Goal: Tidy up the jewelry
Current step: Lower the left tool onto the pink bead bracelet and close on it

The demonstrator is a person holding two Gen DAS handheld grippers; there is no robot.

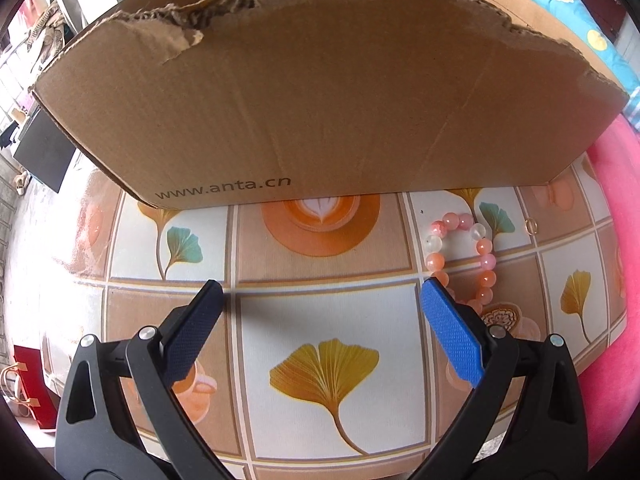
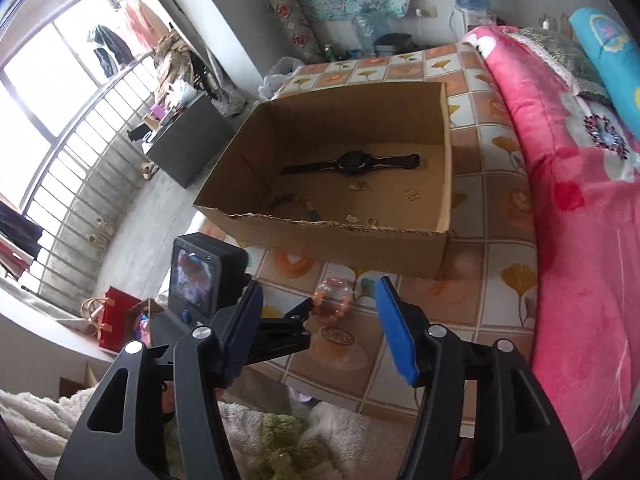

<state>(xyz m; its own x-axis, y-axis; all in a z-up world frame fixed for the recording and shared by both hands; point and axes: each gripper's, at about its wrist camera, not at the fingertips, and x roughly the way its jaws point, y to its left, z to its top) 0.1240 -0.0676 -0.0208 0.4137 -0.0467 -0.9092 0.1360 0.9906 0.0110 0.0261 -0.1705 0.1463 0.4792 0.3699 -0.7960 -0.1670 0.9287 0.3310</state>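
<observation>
A bracelet of pink and orange beads [image 1: 460, 256] lies on the patterned tablecloth, just past the blue right pad of my left gripper [image 1: 322, 292], which stands open with nothing between its pads. A small gold ring [image 1: 531, 225] lies further right. In the right wrist view my right gripper [image 2: 320, 286] hangs open above the same bracelet [image 2: 332, 296], apart from it. The open cardboard box [image 2: 446, 184] behind holds a black watch [image 2: 352, 162], a beaded bracelet [image 2: 292, 204] and several small pieces.
The box's torn front wall [image 1: 320, 100] fills the space ahead of the left gripper. A pink blanket [image 2: 580, 240] borders the table on the right. The left gripper's camera unit [image 2: 200, 276] sits close to the right gripper's left side. The table's edge and the floor lie to the left.
</observation>
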